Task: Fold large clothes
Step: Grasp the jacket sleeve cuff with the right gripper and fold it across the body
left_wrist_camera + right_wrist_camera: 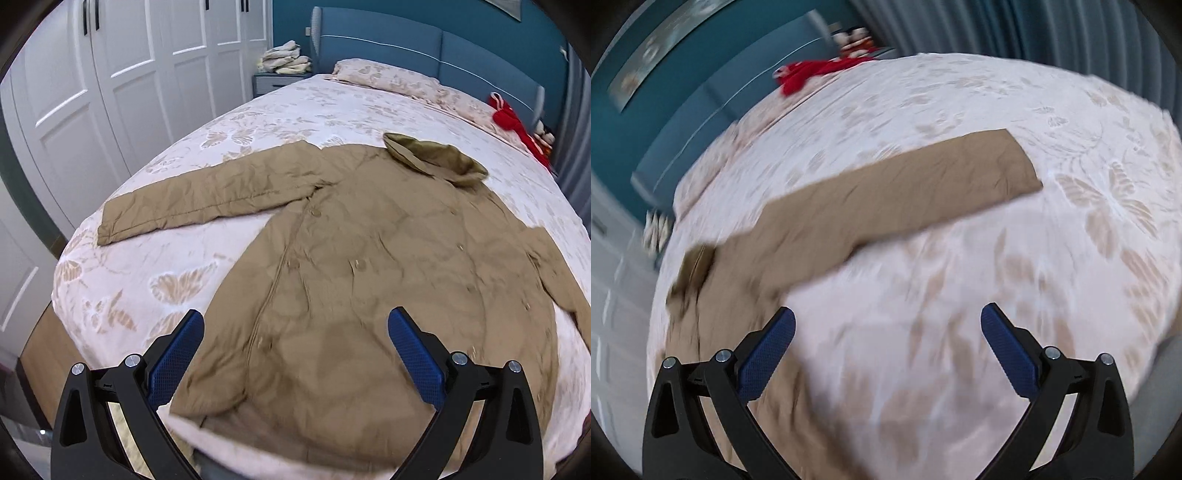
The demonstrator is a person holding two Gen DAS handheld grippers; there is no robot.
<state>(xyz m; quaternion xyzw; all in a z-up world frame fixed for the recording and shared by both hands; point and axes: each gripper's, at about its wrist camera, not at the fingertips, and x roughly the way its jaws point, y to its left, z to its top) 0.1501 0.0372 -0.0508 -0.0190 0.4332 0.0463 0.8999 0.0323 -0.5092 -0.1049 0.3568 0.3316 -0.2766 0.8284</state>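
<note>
A large tan hooded coat point(369, 266) lies spread flat on the bed, hood point(436, 155) toward the headboard, one sleeve point(199, 195) stretched out to the left. My left gripper point(295, 325) is open and empty, hovering above the coat's lower hem. In the right wrist view the coat's other sleeve point(916, 188) lies stretched out across the bedspread, its cuff at the right. My right gripper point(888, 321) is open and empty above bare bedspread, beside the coat's body point(713, 317) at its left.
The bed point(155, 280) has a white floral spread and a blue headboard point(406, 48). A red garment point(509, 118) and pillow point(388, 77) lie at the head. White wardrobe doors point(110, 81) and a nightstand with stacked linens point(284, 59) stand left. Grey curtains point(1034, 29) hang at the right.
</note>
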